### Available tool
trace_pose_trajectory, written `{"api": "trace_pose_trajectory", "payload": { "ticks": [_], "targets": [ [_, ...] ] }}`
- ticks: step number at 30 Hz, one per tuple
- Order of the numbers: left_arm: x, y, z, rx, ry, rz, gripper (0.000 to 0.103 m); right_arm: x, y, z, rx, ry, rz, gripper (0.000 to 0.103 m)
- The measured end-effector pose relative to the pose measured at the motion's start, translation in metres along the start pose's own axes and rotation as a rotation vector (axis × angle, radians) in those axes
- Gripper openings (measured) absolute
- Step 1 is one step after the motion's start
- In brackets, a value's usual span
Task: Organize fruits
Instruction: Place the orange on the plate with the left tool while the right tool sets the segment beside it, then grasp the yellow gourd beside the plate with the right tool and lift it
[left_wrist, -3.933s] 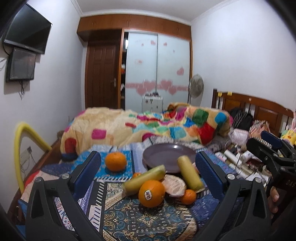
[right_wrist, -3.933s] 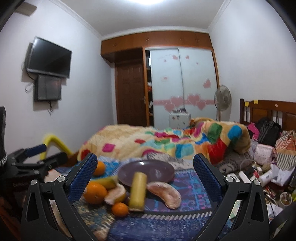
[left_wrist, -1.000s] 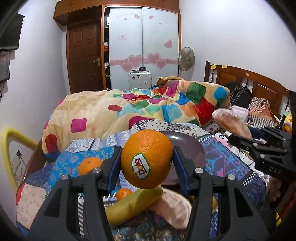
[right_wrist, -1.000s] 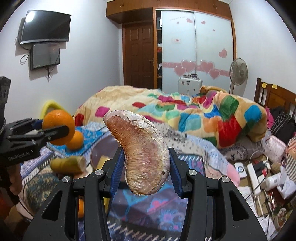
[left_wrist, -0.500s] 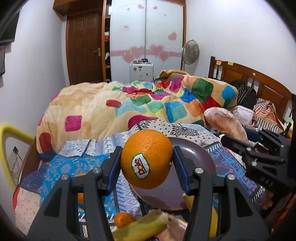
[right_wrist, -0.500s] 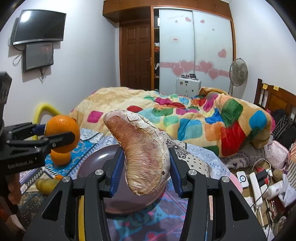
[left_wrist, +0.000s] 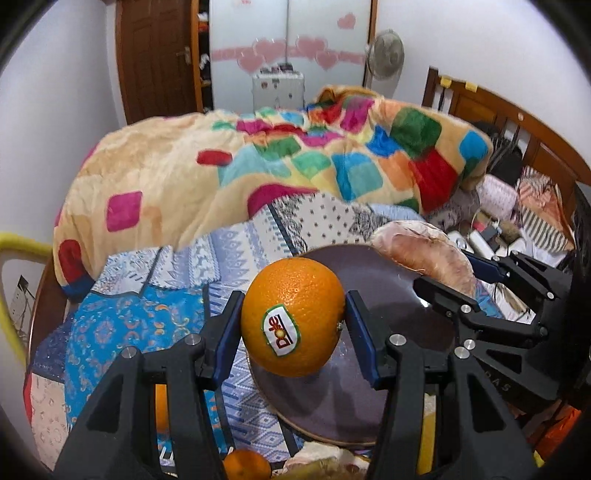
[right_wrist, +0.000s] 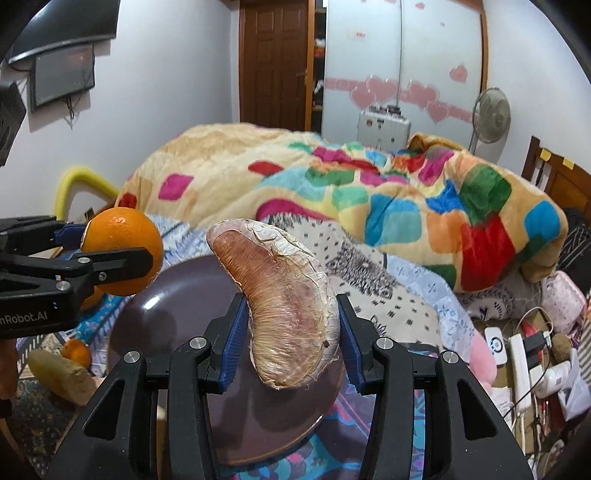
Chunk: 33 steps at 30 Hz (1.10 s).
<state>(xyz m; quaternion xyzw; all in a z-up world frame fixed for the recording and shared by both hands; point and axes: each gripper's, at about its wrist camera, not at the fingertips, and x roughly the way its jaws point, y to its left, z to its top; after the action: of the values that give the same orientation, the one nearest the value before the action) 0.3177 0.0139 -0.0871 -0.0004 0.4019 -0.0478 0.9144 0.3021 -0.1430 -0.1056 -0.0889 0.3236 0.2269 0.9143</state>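
Left gripper (left_wrist: 293, 317): I'm clamping the round stickered orange (left_wrist: 293, 316), hovering over the dark purple plate's (left_wrist: 388, 280) near-left rim
Right gripper (right_wrist: 291, 332): I'm gripping the curved pale pomelo segment (right_wrist: 284, 306); plate lying directly below, long axis upright

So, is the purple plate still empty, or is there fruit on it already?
Empty. The purple plate shows only bare surface; the orange and the pomelo segment hang above it in the tongs.

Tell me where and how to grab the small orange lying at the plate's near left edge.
Grip the small orange across its widest middle, coming from above. It is round, so any pair of opposite sides suits the jaws. The yellow fruit lies close on its near side, so a low approach from there looks blocked. Both grippers are full now: left gripper holds the big orange.
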Motion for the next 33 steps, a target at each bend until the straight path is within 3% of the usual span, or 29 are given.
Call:
{"api": "trace_pose_trajectory", "payload": {
  "ticks": [4, 12, 14, 17, 20, 33],
  "targets": [
    [0.018, -0.002, 0.006, 0.012, 0.067, -0.005, 0.054, 0.011, 0.003, -0.001, -0.015, 0.048, -0.011, 0.043],
    [0.036, -0.003, 0.008, 0.02, 0.112, 0.018, 0.054, 0.029, 0.004, -0.006, -0.007, 0.121, -0.009, 0.044],
    [0.029, -0.006, 0.01, 0.038, 0.064, 0.03, 0.056, 0.027, 0.005, -0.006, -0.016, 0.11, -0.021, 0.044],
    [0.012, -0.011, 0.013, 0.072, -0.003, 0.052, 0.069, 0.022, 0.005, -0.003, -0.013, 0.094, -0.013, 0.044],
    [-0.005, -0.011, 0.012, 0.081, -0.036, 0.055, 0.069, 0.014, 0.003, -0.002, 0.002, 0.078, -0.002, 0.045],
    [-0.062, 0.019, -0.036, 0.066, -0.053, 0.071, 0.07, -0.056, 0.015, -0.009, -0.007, -0.031, 0.035, 0.054]
  ]
}}
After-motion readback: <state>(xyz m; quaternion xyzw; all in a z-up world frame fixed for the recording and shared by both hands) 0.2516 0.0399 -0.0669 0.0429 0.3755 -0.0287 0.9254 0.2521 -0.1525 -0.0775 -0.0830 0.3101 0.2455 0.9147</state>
